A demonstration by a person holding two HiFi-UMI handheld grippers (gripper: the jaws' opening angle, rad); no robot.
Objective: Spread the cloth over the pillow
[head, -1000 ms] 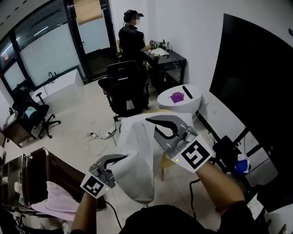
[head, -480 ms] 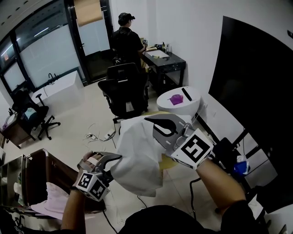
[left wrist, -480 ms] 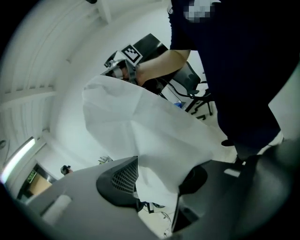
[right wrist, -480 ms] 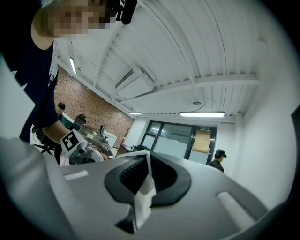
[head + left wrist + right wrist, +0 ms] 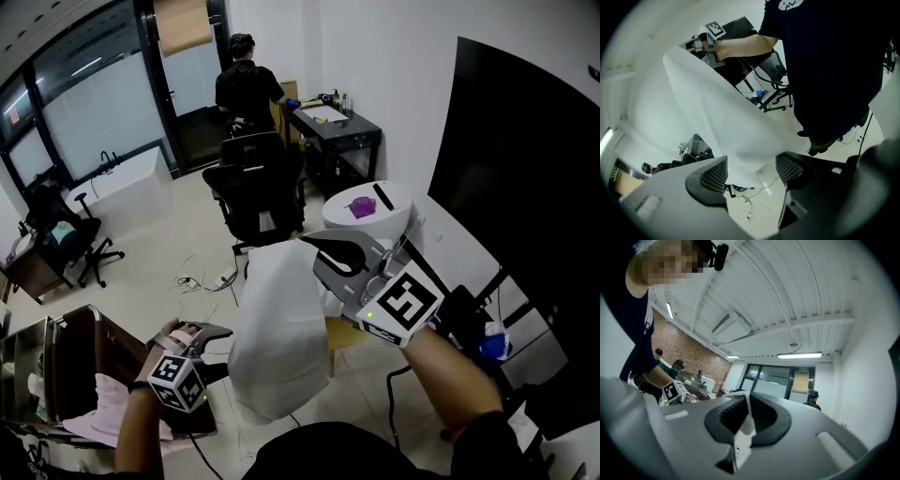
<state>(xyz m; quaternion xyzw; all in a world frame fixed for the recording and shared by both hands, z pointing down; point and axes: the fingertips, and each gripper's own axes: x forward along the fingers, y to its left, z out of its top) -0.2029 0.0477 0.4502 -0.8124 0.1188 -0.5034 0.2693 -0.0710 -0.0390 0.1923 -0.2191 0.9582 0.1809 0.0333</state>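
Plainly, the coming move turns on how the cloth hangs. It drops as one long white drape from the right gripper, its long axis running from that high pinch down and toward the person. Its free lower end therefore falls near the left gripper, which sits low and to the cloth's left. The right gripper is pressed together on a thin fold of the top edge. The left one's jaws are opening, spread wide, with the bottom of the cloth sagging between the pads but pressed by neither. My judgement is that the left is the nearer one to take a low corner, and it would have to reach right and slightly up into the drape while the right holds the top. The pillow I cannot pick out with certainty; a tan edge peeks from behind the cloth's right side, below the right gripper, and may be a seat or the pillow itself. The head view gives the layout, yet makes the left gripper look merely beside the cloth, whereas the left gripper view shows the hem actually lying in the gap. The right gripper view alone shows the fold nipped between shut pads, which the gripper's body covers from above.
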